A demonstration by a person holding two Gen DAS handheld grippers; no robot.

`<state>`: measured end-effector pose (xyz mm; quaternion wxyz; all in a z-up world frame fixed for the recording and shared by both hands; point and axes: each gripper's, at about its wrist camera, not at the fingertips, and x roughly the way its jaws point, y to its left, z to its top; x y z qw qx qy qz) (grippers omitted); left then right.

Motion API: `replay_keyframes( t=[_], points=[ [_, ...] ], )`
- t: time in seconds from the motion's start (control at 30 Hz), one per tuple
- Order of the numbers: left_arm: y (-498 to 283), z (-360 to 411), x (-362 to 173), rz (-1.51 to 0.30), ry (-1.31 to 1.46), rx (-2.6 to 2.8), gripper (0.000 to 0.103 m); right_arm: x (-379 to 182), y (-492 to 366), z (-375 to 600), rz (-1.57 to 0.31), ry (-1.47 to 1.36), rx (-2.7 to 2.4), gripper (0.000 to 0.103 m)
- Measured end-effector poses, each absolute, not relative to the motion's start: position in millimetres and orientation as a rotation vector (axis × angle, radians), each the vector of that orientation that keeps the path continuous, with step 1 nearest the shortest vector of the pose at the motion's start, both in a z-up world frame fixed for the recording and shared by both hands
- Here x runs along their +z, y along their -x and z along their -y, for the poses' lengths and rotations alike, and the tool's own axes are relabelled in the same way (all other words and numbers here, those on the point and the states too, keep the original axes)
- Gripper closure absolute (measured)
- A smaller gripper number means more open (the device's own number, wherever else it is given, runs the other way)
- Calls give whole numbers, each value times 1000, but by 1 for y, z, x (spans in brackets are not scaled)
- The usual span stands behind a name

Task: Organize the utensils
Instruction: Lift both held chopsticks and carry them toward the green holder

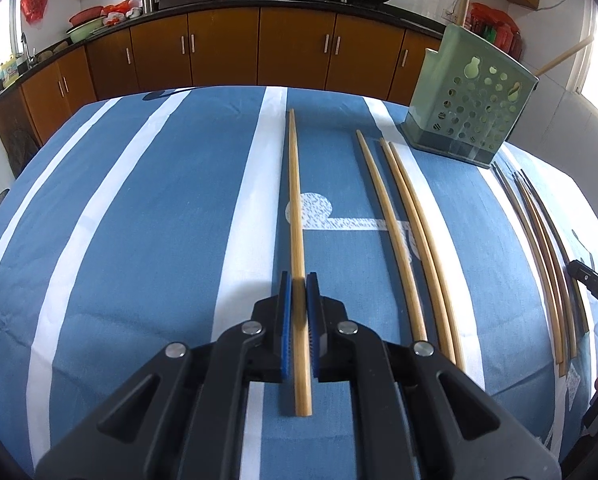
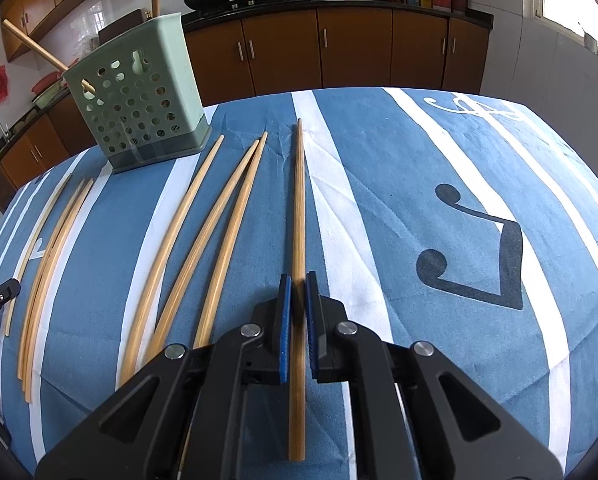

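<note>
Left wrist: left tongs (image 1: 298, 280) straddled one chopstick (image 1: 295, 208), not clamped; right tongs (image 2: 298, 280) likewise. Holder (image 1: 469, 100) held two sticks; most lay on tabletop (image 1: 139, 220). Early stage.

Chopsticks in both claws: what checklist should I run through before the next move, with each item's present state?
1. Left claw straddles the left chopstick: ok.
2. Right claw straddles the right chopstick: ok.
3. Pads firmly clamped on each stick: cannot tell.
4. Holder upright on the tablecloth: ok.
5. Room inside the holder: cannot tell, its opening is not visible.
6. Every chopstick put away: not ok, loose chopsticks lie on the cloth.
</note>
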<state>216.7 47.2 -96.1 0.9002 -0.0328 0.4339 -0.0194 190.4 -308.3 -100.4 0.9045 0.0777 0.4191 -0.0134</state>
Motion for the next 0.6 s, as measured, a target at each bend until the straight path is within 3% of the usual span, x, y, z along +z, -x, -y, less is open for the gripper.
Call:
replay_keyframes(
  t=[0.2, 0.6],
  points=[
    [-215, -52, -88, -918, 71, -47, 95, -81, -180, 316, -817, -202, -25, 95],
    [-205, -59, -20, -746, 76, -54, 95, -27, -167, 328, -667, -231, -20, 95]
  ],
)
